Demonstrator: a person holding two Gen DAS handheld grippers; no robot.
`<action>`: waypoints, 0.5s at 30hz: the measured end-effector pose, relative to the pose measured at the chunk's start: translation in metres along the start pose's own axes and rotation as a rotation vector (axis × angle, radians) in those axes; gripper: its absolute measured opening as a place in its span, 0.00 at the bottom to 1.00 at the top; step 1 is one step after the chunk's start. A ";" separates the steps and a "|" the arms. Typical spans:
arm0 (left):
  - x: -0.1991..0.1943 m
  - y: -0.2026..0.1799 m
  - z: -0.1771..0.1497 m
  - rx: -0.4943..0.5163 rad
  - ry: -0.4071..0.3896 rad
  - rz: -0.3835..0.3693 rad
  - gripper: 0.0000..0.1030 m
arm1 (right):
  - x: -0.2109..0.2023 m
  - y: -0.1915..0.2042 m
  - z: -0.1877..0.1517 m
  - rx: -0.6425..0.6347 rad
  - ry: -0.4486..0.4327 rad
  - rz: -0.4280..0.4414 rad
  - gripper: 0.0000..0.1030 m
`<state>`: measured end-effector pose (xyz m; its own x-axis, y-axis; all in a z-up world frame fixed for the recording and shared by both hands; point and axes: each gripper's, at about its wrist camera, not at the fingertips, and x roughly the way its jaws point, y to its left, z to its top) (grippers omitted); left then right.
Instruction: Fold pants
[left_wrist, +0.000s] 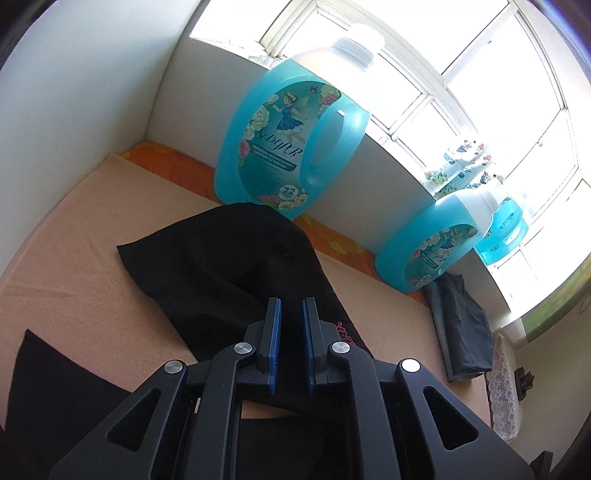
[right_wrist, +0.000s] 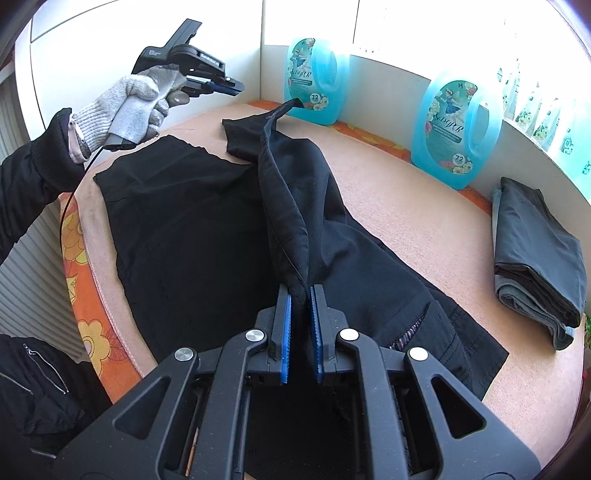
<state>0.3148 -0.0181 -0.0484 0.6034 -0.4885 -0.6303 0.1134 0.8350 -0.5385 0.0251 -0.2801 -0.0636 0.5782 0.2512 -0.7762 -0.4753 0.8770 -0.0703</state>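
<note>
The person is wearing a grey knit glove (right_wrist: 135, 94) and a black zipped jacket (right_wrist: 33, 173). Both grippers are showing black frames, blue-padded fingers (right_wrist: 284, 314), silver screws (right_wrist: 256, 335); a black cable (right_wrist: 74, 184) is trailing off the left gripper (right_wrist: 236, 88).

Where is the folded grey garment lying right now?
In the right wrist view the folded grey garment lies at the right end of the peach surface, just right of the nearer detergent bottle.

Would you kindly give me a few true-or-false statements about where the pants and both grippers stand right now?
1. The right gripper pinches a fold of the black pants. True.
2. The left gripper holds cloth. False: its jaws are slightly apart and empty, raised above the pants.
3. A folded dark garment lies beside the pants. True.
4. The detergent bottles are red. False: they are blue.
</note>
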 end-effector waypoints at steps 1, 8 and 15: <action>0.005 -0.007 -0.002 0.008 0.029 0.008 0.31 | 0.001 0.004 -0.002 -0.009 0.001 0.000 0.10; 0.057 -0.054 0.000 0.078 0.174 0.107 0.53 | 0.011 0.015 -0.011 -0.024 0.005 0.031 0.10; 0.116 -0.082 -0.021 0.246 0.320 0.305 0.64 | 0.016 0.018 -0.018 -0.034 -0.007 0.056 0.10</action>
<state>0.3593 -0.1482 -0.0894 0.3703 -0.2343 -0.8989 0.1757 0.9679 -0.1799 0.0138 -0.2677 -0.0888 0.5543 0.3027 -0.7754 -0.5292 0.8471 -0.0477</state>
